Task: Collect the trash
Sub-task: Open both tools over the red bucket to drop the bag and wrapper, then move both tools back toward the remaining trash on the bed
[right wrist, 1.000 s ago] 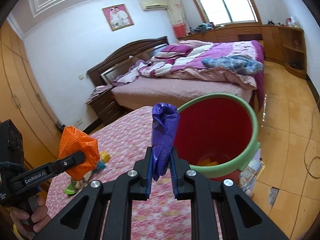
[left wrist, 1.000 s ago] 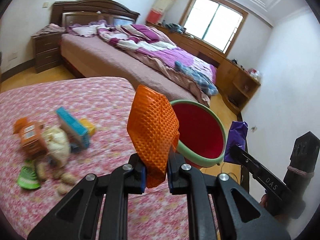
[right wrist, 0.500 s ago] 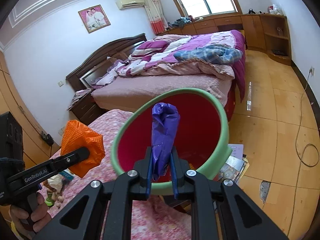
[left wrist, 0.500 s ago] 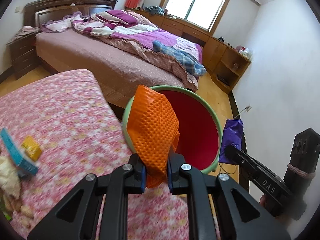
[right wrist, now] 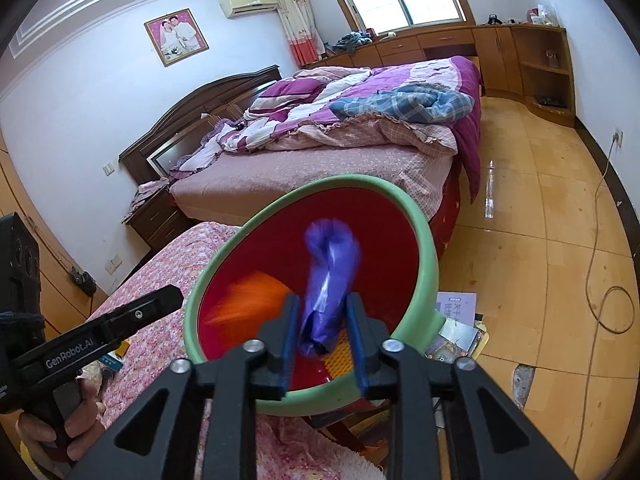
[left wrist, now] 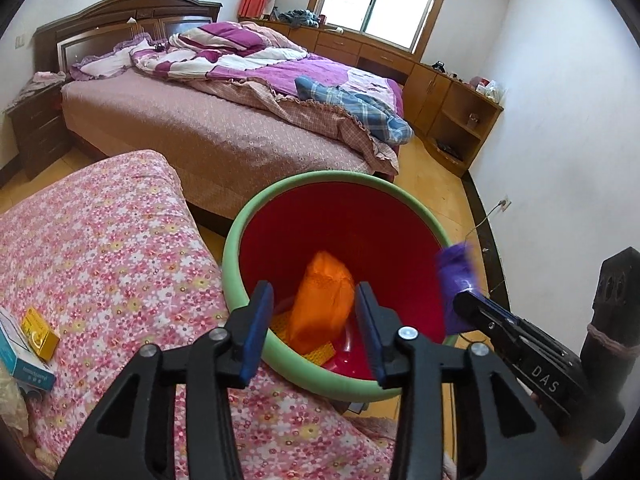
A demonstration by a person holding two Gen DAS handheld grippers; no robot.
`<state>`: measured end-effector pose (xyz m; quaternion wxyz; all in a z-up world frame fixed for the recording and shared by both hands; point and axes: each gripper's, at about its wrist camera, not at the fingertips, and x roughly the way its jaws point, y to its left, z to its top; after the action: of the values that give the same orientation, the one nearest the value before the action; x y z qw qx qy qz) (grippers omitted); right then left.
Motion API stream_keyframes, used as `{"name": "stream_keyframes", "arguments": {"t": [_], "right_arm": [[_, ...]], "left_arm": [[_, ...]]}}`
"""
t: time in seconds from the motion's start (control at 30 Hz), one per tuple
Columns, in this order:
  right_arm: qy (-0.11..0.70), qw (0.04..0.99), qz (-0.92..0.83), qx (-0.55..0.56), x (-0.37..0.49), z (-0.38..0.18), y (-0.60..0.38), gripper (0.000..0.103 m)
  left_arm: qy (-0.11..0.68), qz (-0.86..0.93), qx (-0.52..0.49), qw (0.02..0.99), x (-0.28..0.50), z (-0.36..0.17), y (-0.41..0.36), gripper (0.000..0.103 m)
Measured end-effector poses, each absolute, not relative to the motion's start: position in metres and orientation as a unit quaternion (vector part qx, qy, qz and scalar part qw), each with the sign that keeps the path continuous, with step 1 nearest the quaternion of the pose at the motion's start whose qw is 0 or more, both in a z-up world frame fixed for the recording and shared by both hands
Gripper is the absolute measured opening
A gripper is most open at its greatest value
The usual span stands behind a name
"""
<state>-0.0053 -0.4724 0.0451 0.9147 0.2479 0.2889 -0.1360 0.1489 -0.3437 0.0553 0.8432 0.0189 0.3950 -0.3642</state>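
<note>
Left wrist: left hand-held gripper point(left wrist: 314, 320) just opened, empty (right point(right wrist: 322, 332) too), orange wrapper point(left wrist: 322, 308) in bin point(left wrist: 232, 264), bed point(left wrist: 200, 136) behind.

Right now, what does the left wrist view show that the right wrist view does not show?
Only the left wrist view: a yellow box and a teal box on the floral cover. Only the right wrist view: a framed picture, an air conditioner and booklets on the floor. Both: the red bin with the orange wrapper inside, and the purple wrapper between the fingers of the right gripper, whose jaws have just been opening.
</note>
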Motion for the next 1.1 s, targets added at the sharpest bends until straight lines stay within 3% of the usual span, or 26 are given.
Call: {"name": "stream_keyframes", "arguments": {"t": [0.1,0.67,1.03,1.1], "right_arm": [[0.281,0.916,-0.129,0.255,-0.008,0.046,-0.472,0.042],[0.269,0.922,-0.105,0.257,-0.021,0.065,-0.441,0.056],[0.28,0.925,-0.056,0.251,-0.018,0.076,-0.394,0.06],[0.283,0.925,-0.046,0.248,-0.018,0.078,-0.383,0.062]], "left_arm": [[0.397,-0.36,0.016,0.844,0.149,0.055,-0.339,0.044],[0.402,-0.312,-0.031,0.86,0.133,0.067,-0.274,0.044],[0.388,-0.263,-0.052,0.882,0.111,0.087,-0.207,0.044],[0.386,-0.252,-0.056,0.885,0.108,0.089,-0.192,0.047]]}}
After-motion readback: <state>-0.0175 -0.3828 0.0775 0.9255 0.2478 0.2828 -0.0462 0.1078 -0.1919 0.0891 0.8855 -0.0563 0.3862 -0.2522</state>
